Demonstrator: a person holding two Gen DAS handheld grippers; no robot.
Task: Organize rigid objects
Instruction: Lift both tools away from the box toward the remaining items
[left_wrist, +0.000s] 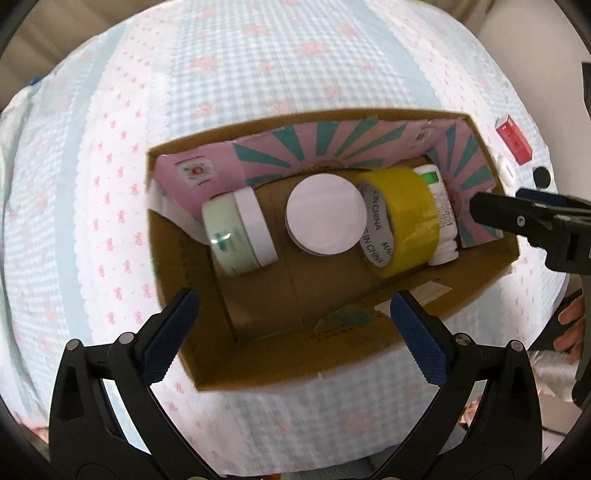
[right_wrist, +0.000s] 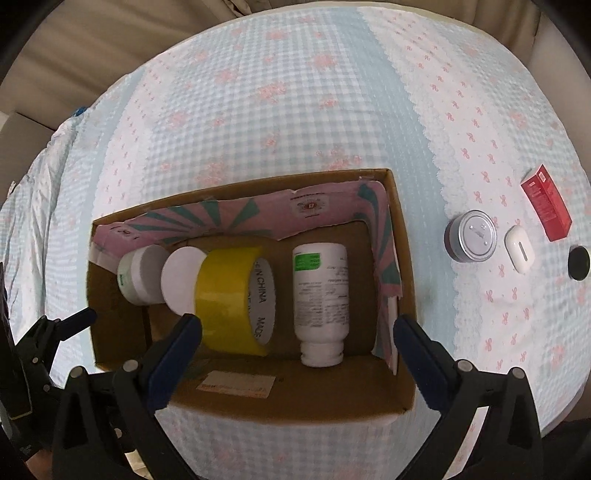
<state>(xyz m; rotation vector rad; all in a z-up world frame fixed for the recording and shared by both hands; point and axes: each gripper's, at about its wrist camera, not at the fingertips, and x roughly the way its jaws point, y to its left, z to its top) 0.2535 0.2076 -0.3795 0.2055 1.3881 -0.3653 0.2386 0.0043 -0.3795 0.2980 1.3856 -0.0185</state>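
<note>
**Loose items lie right of the right gripper**

Left gripper (left_wrist: 295, 332): jaws spread, empty, over the cardboard box (right_wrist: 402, 295). Right gripper (right_wrist: 297, 347): jaws spread, empty, above the box's right end. Ahead-right on the bedspread, outside the box: round tin (right_wrist: 471, 240), white earbud case (right_wrist: 519, 249), red carton (right_wrist: 546, 203), long axis running away. Right gripper is nearer, judged.
</note>
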